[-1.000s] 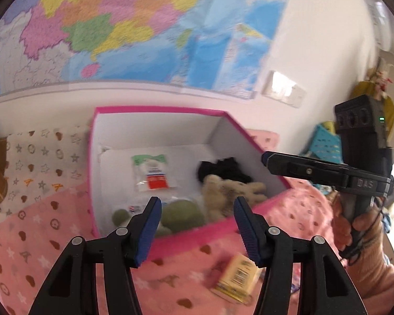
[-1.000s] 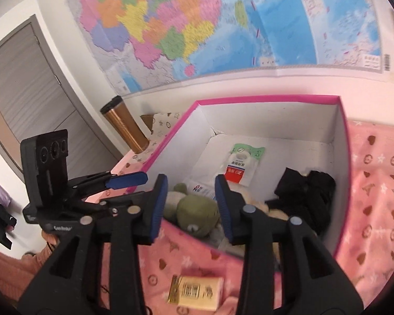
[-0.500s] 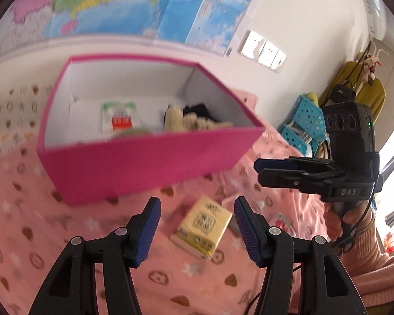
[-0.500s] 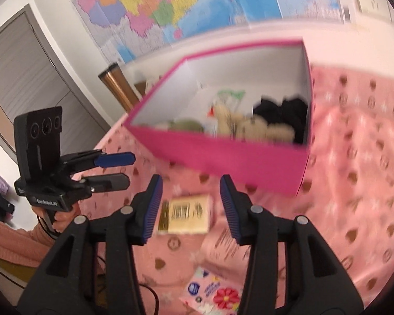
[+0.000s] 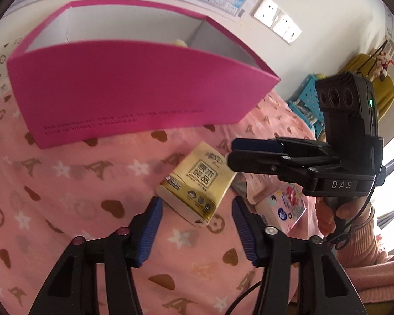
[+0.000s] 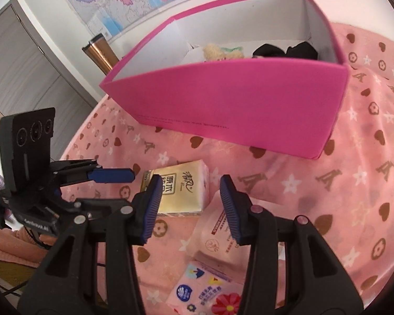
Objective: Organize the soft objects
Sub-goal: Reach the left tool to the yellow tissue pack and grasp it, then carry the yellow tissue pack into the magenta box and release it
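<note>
A gold tissue pack (image 5: pixel 197 183) lies on the pink cloth in front of the pink box (image 5: pixel 134 92); it also shows in the right wrist view (image 6: pixel 181 189). My left gripper (image 5: pixel 195 225) is open and empty, just short of the pack. My right gripper (image 6: pixel 190 204) is open and empty, above the gold pack and a pale pink tissue pack (image 6: pixel 220 239). A flowered tissue pack (image 6: pixel 205 291) lies nearest. The box (image 6: pixel 239 102) holds a beige plush (image 6: pixel 212 51) and black cloth (image 6: pixel 286 50). The right gripper shows side-on in the left view (image 5: pixel 232 152).
A copper flask (image 6: pixel 99 52) stands behind the box at the left. A wall map hangs behind. A blue crate (image 5: pixel 307 99) and a yellow garment (image 5: pixel 367 78) are off the cloth's right edge. A grey door (image 6: pixel 18 60) is at the far left.
Both grippers have pulled back from over the box and dropped toward the tissue packs on the cloth. Both stay open.
</note>
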A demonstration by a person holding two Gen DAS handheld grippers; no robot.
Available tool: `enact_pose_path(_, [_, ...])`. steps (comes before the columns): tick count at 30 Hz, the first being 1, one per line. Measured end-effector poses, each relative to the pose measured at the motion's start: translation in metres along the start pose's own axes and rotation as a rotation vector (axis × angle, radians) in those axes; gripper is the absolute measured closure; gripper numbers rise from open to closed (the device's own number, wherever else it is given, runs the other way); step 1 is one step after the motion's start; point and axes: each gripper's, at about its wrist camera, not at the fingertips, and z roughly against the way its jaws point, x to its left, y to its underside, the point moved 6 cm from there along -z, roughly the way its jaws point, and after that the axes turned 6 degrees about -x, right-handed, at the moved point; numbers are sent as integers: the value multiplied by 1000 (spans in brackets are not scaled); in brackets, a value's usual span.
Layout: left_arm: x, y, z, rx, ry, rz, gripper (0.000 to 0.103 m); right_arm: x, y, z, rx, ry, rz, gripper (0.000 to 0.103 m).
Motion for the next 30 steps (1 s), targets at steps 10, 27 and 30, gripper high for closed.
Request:
enact_pose_path(10, [-3,3,-5,19,19,13,64,1,4,-20,38,-32,-10,56])
enact_pose_path(27, [0,-10,17,-37,-1,17,64,18,2,-11,11,-53,-3,56])
enact_pose_path(30, [-2,-13,22,-50,-9,0,63,21,0,-8,1,-54,5,56])
